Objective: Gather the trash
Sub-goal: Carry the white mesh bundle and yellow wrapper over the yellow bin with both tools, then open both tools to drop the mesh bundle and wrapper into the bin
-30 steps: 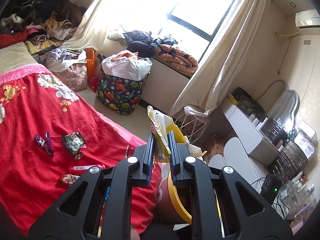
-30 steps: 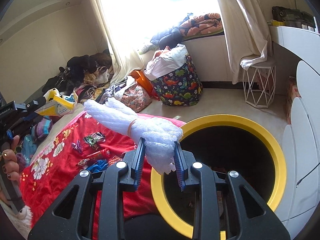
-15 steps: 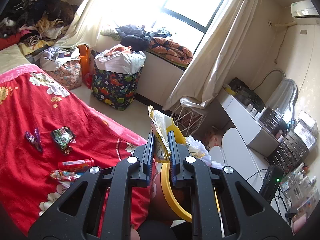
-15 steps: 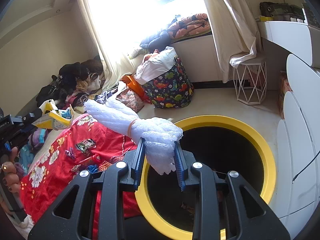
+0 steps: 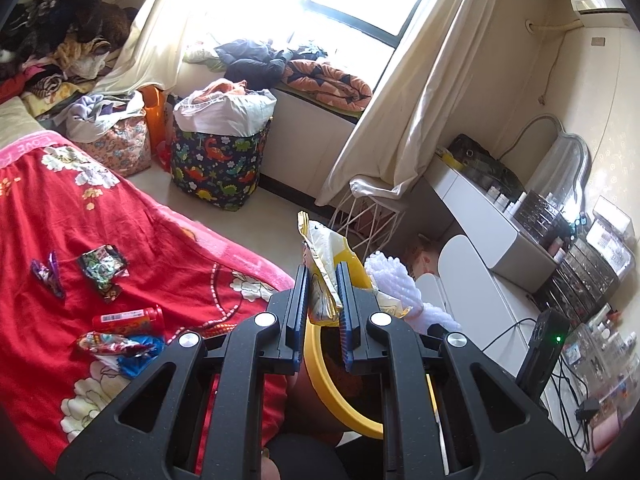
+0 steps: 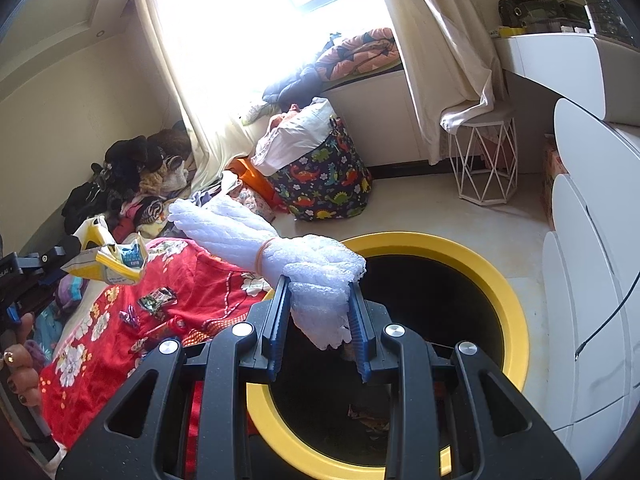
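A: Scanning from the left: loose wrappers (image 5: 104, 266) and a red tube (image 5: 130, 317) lie on the red bedspread (image 5: 48, 216), not yet collected; what does the left gripper (image 5: 325, 312) hold?

B: A yellow snack bag (image 5: 326, 264); the fingers are pressed nearly together with the bag's lower part pinched flat between them, and most of the bag stands up above the tips, near the yellow rim of the bin (image 5: 316, 364).

A: And further right?

B: The right gripper (image 6: 318, 312) clamps a white bubble-wrap bundle (image 6: 288, 256) with a rubber band around it; the fingers stand partly apart, squeezing the bundle, right over the bin (image 6: 492, 292) opening.

A: What could go wrong?

B: I judge that the bundle's long tail reaches left past the rim; if let go here it may catch on the rim and tip onto the bedspread; the snack bag, light and stiff, could drift outside if released short of the opening; the two grippers might also collide above the bin.
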Available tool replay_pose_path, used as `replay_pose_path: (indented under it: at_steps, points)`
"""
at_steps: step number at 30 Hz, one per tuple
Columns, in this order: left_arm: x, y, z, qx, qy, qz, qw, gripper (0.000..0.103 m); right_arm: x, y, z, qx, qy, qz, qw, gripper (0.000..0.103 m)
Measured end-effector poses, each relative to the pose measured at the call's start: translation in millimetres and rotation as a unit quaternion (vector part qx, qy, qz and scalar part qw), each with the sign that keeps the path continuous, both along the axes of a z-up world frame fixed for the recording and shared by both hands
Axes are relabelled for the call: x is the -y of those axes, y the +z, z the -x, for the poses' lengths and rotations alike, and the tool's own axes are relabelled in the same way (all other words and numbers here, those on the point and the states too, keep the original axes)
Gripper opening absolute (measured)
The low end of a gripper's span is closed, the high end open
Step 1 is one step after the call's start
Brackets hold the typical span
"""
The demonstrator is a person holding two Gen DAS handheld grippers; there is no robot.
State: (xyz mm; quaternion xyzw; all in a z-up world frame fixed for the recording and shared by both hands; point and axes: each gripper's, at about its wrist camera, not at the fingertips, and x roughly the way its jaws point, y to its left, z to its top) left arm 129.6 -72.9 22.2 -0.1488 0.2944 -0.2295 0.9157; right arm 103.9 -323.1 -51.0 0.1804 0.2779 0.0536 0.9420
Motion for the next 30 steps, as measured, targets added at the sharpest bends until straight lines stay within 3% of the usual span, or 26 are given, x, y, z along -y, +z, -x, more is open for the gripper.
replay_pose_path:
  at_steps: [30]
  points:
    - [62,-33,0,-0.033,-0.062,-0.042,0.9967,0.009,33,-18,2,-0.023,-0.073,0.017,0.997,0.027]
